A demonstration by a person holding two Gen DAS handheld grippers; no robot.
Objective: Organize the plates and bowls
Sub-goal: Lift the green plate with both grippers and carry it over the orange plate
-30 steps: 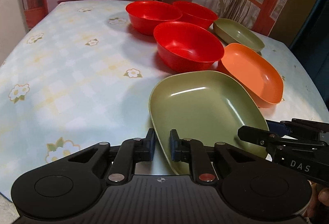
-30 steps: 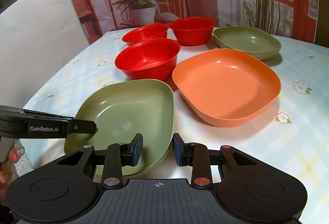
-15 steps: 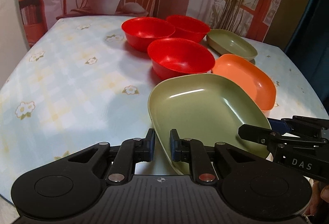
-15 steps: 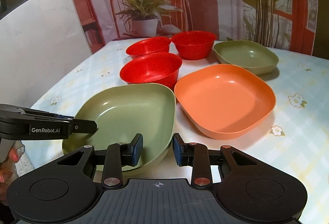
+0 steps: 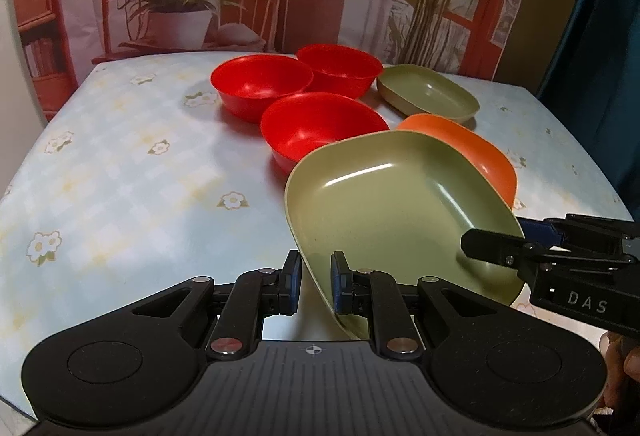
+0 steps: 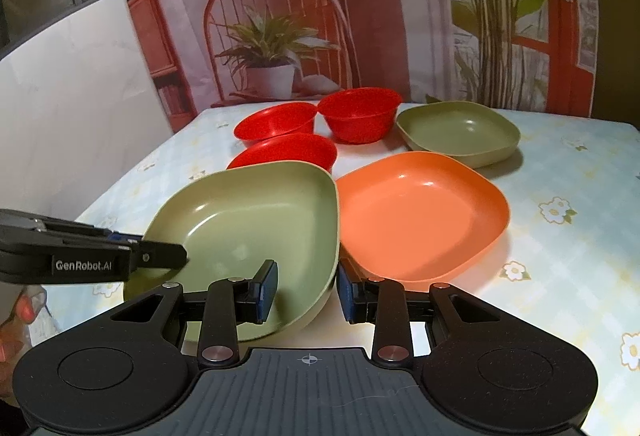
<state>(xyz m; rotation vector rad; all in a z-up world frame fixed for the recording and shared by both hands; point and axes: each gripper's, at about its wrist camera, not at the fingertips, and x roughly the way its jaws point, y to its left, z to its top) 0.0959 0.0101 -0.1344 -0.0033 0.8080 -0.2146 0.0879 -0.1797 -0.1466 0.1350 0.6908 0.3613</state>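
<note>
I hold a large green plate (image 5: pixel 400 204) (image 6: pixel 248 220) off the table by its near rim with both grippers. My left gripper (image 5: pixel 316 284) is shut on the rim's left part, one finger inside and one outside. My right gripper (image 6: pixel 306 292) is shut on the rim's right part in the same way. Behind the held plate lie an orange plate (image 5: pixel 480 156) (image 6: pixel 416 212) and a second green plate (image 5: pixel 428 92) (image 6: pixel 460 128). Three red bowls (image 5: pixel 260 84) (image 6: pixel 360 112) stand in a cluster at the back; the held plate hides part of the nearest.
The table (image 5: pixel 120 176) has a pale blue flowered cloth, with bare cloth across its left half. A printed backdrop of a chair and a potted plant (image 6: pixel 272 68) hangs behind the far edge. A white wall (image 6: pixel 60 96) runs along the left side.
Both grippers have risen with the green plate between them. Its far edge now overlaps the nearest red bowl and the orange plate. More of the backdrop shows in both views.
</note>
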